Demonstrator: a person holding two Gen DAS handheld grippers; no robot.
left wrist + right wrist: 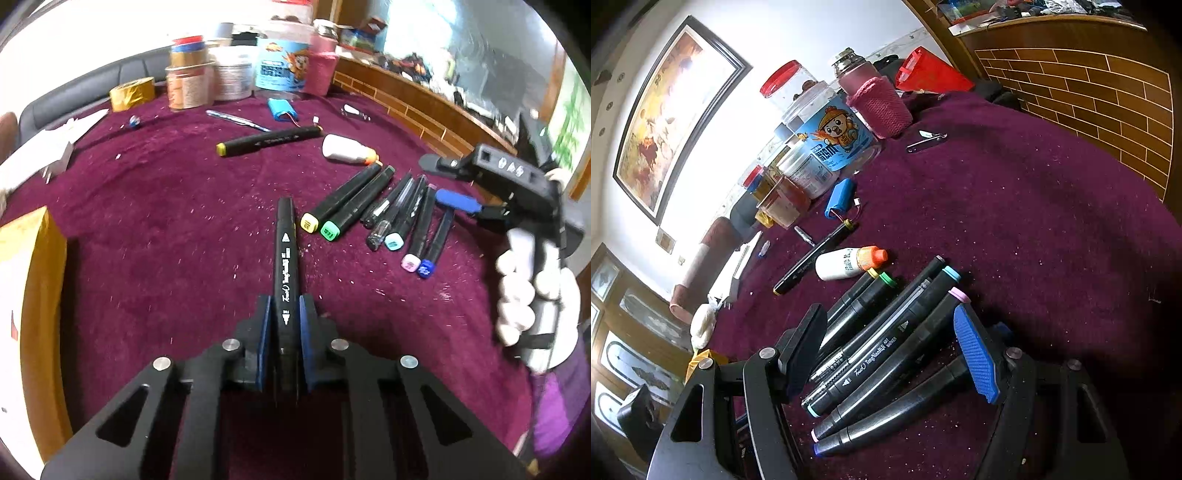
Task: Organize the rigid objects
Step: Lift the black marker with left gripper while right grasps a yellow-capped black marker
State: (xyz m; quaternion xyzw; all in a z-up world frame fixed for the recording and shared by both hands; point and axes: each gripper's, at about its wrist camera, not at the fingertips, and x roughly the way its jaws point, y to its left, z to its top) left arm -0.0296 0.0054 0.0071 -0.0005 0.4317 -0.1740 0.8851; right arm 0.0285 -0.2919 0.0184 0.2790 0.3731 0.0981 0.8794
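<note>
My left gripper (286, 321) is shut on a black marker (285, 251) that points forward above the maroon cloth (166, 229). To its right lies a row of several markers (369, 214) side by side, with coloured end caps. In the right wrist view the same row (886, 350) lies under my right gripper (890, 350), which is open; its black finger and blue pad (975, 354) stand on either side of the row without pressing on it. A white-gloved hand (524, 288) holds the right gripper (445, 182).
A lone black marker with a yellow cap (269, 142), a white glue bottle (347, 149) and a blue battery pack (282, 110) lie beyond the row. Jars (280, 70) and a gold tape roll (132, 94) line the far edge. A cardboard box (33, 295) stands at the left.
</note>
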